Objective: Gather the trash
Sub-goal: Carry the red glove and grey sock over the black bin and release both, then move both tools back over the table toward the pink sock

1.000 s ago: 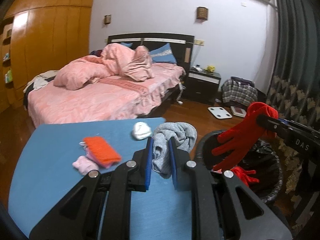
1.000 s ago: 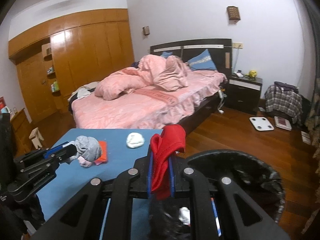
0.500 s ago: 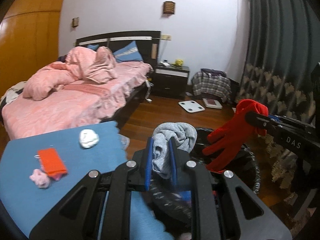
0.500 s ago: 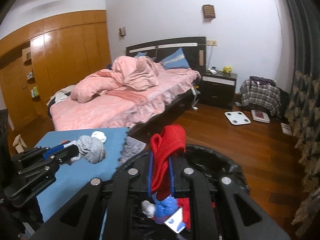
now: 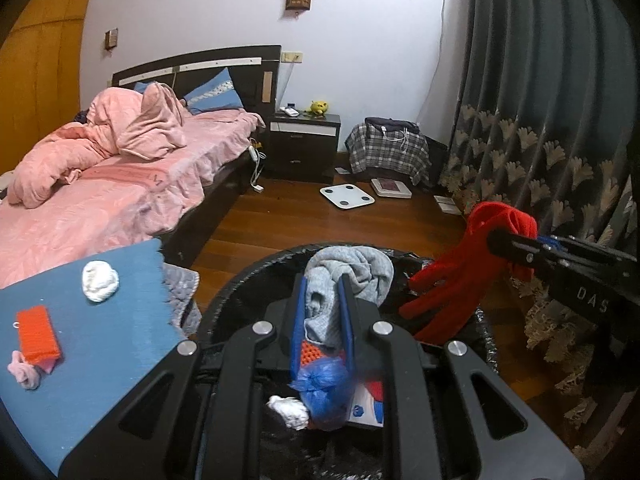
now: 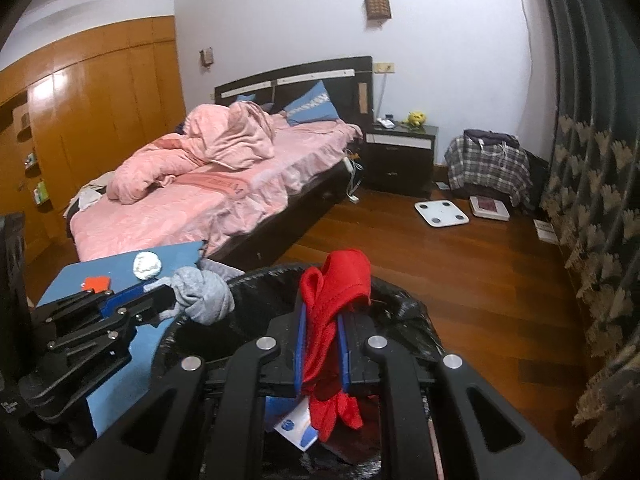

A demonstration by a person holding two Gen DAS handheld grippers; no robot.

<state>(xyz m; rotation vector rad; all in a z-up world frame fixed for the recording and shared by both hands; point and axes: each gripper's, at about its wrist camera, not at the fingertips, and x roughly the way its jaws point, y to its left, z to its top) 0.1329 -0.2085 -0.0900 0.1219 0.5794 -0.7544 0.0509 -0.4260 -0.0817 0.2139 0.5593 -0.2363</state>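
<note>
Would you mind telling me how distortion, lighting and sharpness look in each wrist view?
Left wrist: fisheye bends the curtain, corners vignette black, and the grey sock stays sharp. Right wrist: the wardrobe bows with glare patches, light is dim and warm, and the red glove is crisp.

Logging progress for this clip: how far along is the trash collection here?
Done: some trash lies in the black bin. In hand: left tongs grip a grey cloth, right tongs a red glove, both over it. Left: white wad, orange item, pink scrap.
</note>
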